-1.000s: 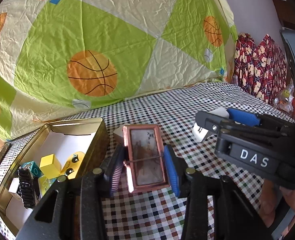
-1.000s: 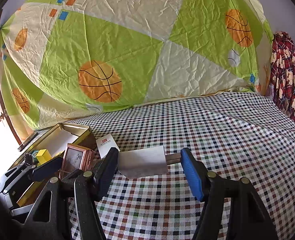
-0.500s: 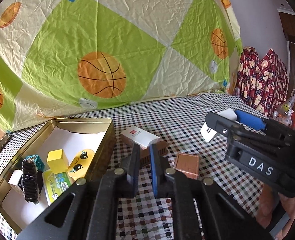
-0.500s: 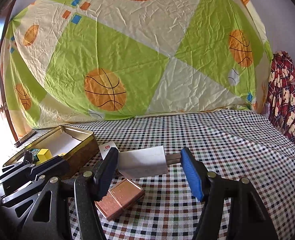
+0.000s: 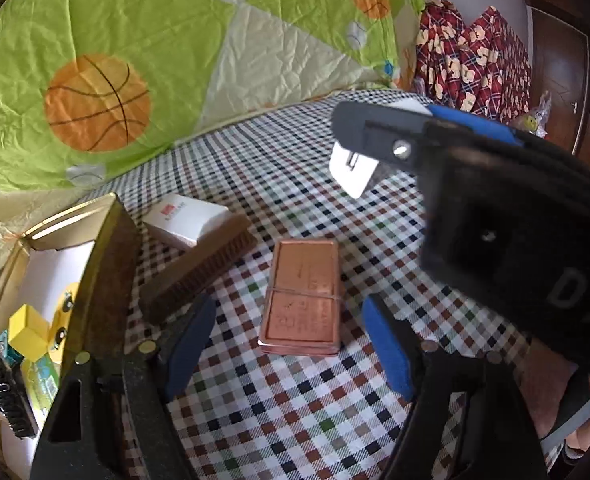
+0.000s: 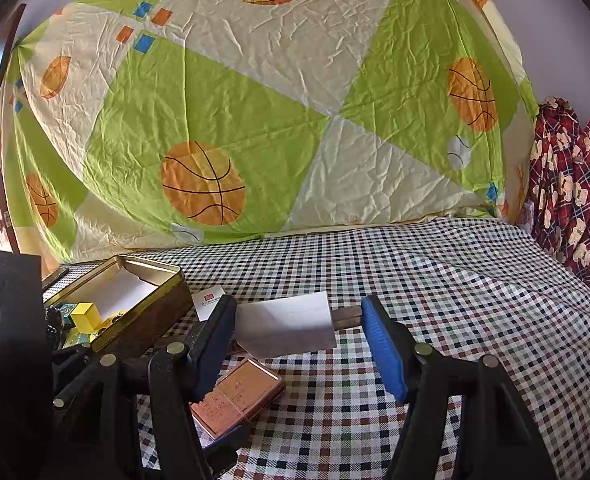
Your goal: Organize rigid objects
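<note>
Two grippers over the checked bed, one full and one free.
The left gripper has just spread its fingers wide; the copper case it clamped a second ago now lies flat between them, untouched, at three o'clock of the gold tin. The right gripper holds a white card. The case likely needs regripping before it goes into the tin.

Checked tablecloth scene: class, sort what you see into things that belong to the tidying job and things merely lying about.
Job:
- gold metal tin
- copper-coloured flat case
- brown bristle brush
- small white carton
- white cleaver in right gripper

Lying about:
- basketball-print quilt
- red bear-print cloth
</note>
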`<state>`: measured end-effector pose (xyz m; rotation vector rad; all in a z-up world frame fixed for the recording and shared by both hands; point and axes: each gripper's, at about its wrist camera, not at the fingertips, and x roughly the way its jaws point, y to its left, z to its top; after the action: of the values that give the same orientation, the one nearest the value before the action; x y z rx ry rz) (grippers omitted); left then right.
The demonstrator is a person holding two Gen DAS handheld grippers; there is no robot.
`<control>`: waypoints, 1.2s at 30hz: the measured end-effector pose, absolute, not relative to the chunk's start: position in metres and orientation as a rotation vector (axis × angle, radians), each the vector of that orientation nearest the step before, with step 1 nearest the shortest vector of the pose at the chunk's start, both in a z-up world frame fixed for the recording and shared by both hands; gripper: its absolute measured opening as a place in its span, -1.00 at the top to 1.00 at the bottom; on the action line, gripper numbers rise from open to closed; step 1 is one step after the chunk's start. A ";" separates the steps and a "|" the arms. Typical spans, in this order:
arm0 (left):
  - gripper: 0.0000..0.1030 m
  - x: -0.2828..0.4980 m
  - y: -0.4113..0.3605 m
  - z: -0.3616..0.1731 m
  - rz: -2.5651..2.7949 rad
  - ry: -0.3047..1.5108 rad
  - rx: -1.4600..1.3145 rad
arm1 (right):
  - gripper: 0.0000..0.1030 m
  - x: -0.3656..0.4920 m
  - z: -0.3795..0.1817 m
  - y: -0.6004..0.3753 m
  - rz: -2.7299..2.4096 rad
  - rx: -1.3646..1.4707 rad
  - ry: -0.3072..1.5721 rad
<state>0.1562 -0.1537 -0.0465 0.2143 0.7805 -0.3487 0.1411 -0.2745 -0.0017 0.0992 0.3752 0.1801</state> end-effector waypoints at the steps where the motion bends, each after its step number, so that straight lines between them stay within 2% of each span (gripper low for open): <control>1: -0.17 0.161 -0.151 -0.050 -0.361 0.816 0.189 | -0.28 0.141 -0.002 -0.275 0.179 0.102 0.377; 3: 0.12 0.166 -0.146 -0.054 -0.394 0.859 0.145 | -0.28 0.141 -0.002 -0.274 0.180 0.099 0.376; 6: 0.13 0.157 -0.149 -0.052 -0.385 0.837 0.167 | -0.28 0.142 -0.002 -0.274 0.180 0.095 0.374; 12: 0.16 0.125 -0.147 -0.034 -0.277 0.672 0.211 | -0.28 0.142 -0.002 -0.273 0.183 0.094 0.371; 36: 0.16 0.094 -0.091 -0.001 -0.006 0.337 0.003 | -0.28 0.126 0.003 -0.259 0.183 0.021 0.297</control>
<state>0.0936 -0.0912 -0.0012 0.0030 0.3368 -0.0060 0.1260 -0.2593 0.0030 0.0209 0.2973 0.1830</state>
